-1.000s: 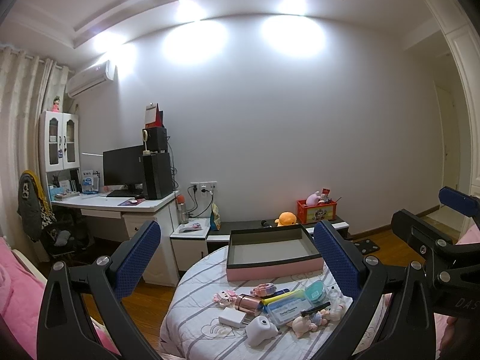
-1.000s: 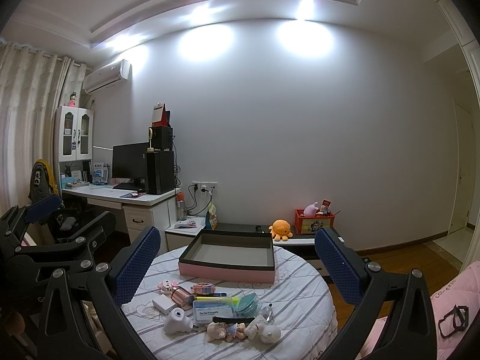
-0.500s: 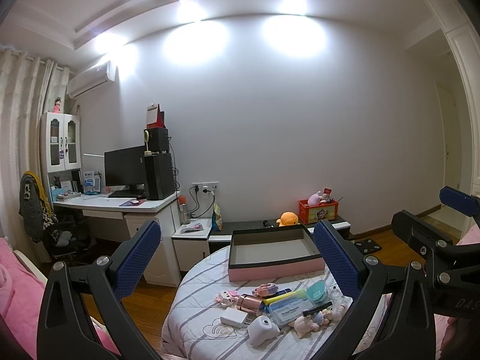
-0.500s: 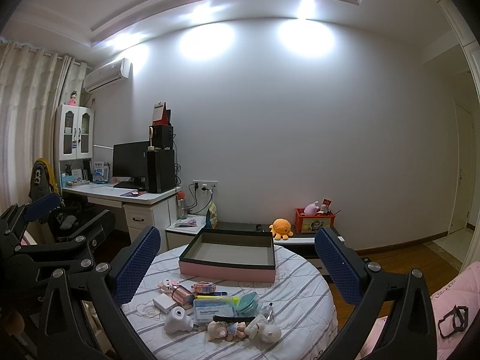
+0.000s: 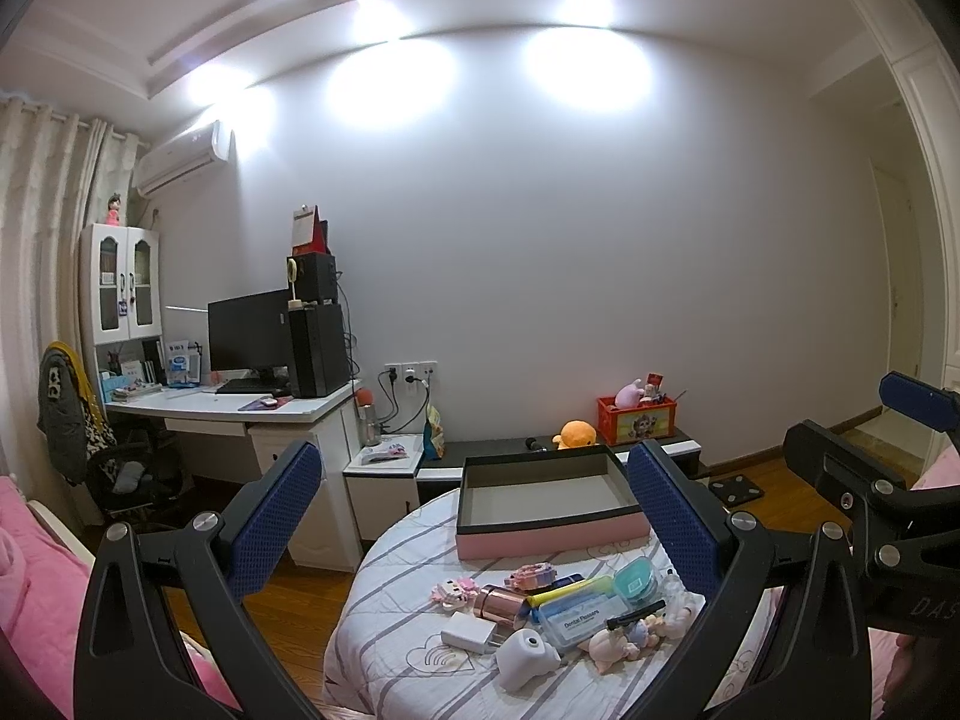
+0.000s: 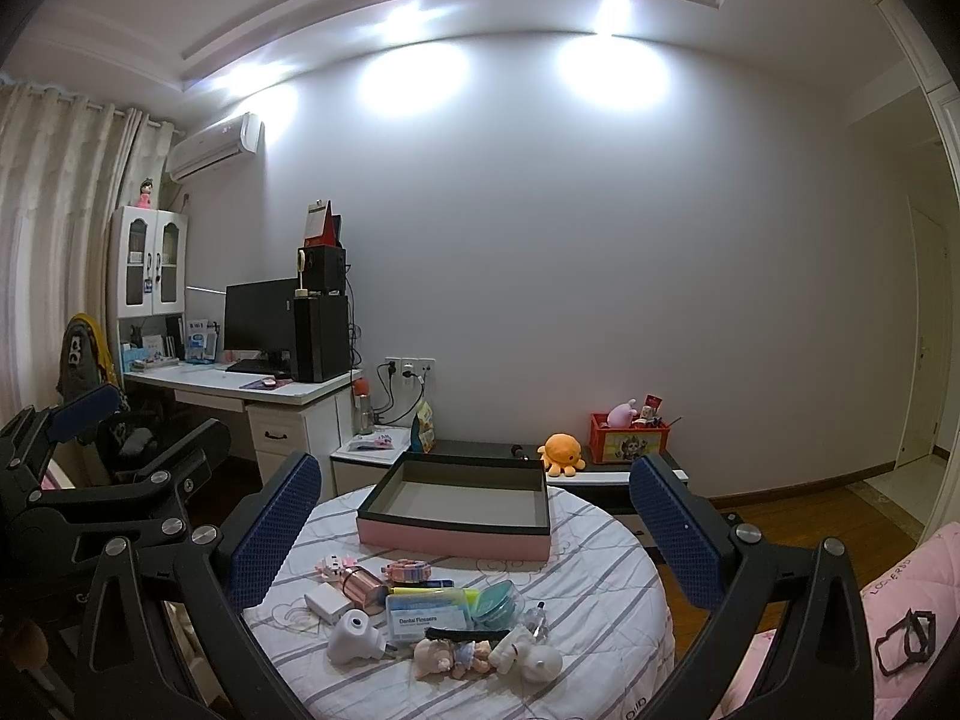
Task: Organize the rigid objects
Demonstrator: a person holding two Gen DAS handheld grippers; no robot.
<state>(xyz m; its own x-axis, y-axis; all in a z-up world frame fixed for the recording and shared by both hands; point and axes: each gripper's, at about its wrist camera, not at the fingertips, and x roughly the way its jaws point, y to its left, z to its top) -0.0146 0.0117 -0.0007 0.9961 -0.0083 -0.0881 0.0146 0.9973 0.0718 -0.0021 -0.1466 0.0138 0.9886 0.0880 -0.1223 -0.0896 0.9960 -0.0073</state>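
Note:
A round table with a striped cloth holds a pink box with a dark rim, its inside bare. In front of the box lies a cluster of small items: a white charger, a rose-gold cylinder, a dental flosser case, a teal round case, a white nozzle-shaped gadget, small figurines. My left gripper and right gripper both hang open above the near table edge, holding nothing.
A white desk with a monitor and speakers stands at the left wall. A low cabinet behind the table carries an orange plush and a red crate. Pink bedding lies at the right, and more pink bedding at the left.
Both views have shifted only slightly; the grippers stay open and nothing on the table has moved.

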